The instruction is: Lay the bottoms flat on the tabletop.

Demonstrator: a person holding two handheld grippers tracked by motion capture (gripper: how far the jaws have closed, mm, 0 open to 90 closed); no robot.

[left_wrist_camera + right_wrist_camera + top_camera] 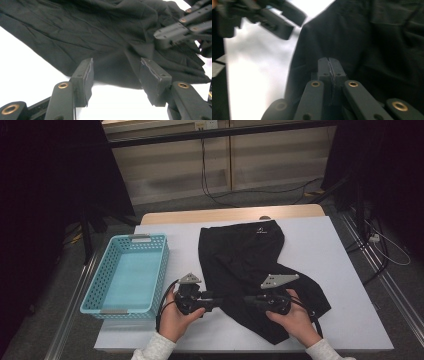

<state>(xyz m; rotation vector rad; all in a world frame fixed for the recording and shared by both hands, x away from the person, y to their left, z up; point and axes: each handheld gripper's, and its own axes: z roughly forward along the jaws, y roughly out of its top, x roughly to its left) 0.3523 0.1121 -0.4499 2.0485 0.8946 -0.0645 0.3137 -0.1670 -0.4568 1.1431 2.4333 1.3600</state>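
Jaws of the left gripper (116,72) stand apart, grasping nothing; the right gripper (329,66) is clenched tight over the crumpled black fabric shorts (250,265) lying mid-tabletop toward the near edge.

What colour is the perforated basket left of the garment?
Light turquoise-blue basket with grey handle tabs; the high view shows it best.
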